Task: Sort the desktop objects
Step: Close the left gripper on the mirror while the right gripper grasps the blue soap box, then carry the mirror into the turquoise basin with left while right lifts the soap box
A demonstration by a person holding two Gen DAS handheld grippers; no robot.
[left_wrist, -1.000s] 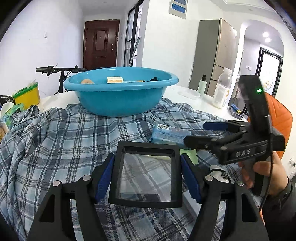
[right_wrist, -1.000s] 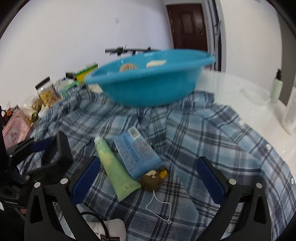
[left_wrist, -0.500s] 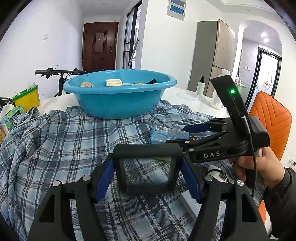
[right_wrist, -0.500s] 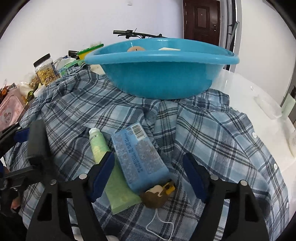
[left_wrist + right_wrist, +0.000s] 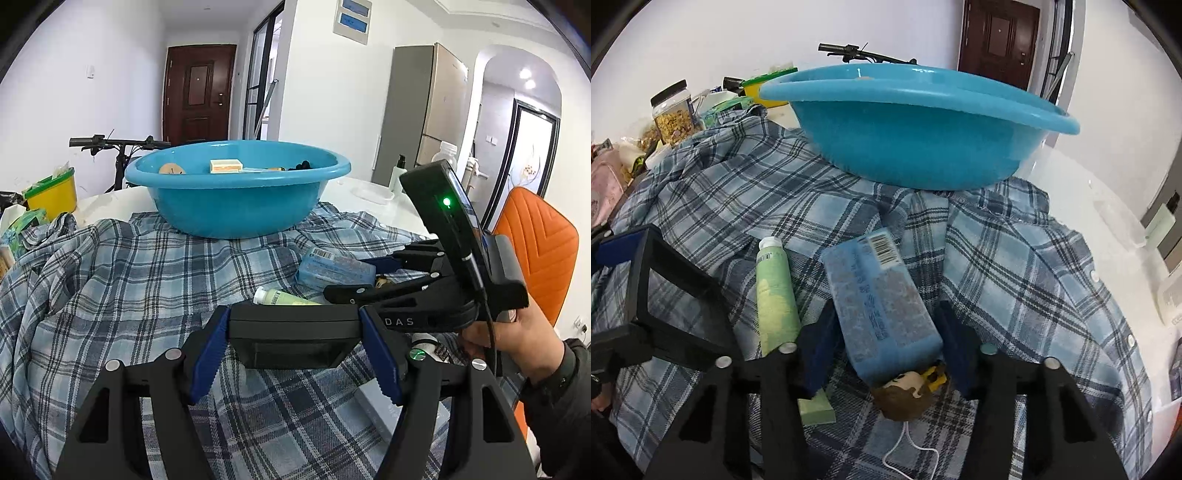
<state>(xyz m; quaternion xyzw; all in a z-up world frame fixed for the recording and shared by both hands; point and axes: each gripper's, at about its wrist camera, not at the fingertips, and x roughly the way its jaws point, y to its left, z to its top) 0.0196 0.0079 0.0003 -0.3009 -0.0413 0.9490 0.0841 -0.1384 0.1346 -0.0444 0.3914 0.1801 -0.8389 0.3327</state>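
Plaid shirt (image 5: 1015,280) under everything is lumpy, so with your right gripper (image 5: 886,354) closing around the blue pack (image 5: 882,299) and your left gripper (image 5: 293,350) clamped on that black frame (image 5: 293,334), watch you don't snag cloth or nudge the toy (image 5: 908,393).

A dark brown door (image 5: 199,94) stands shut at the end of a white hallway, with a bicycle's handlebars (image 5: 118,142) in front of it. A tall grey cabinet, possibly a refrigerator (image 5: 424,110), stands by the right wall. An orange chair (image 5: 535,243) sits beside the white table (image 5: 1082,184). 1 clear jar (image 5: 673,112) of yellowish food stands at the table's far left edge.
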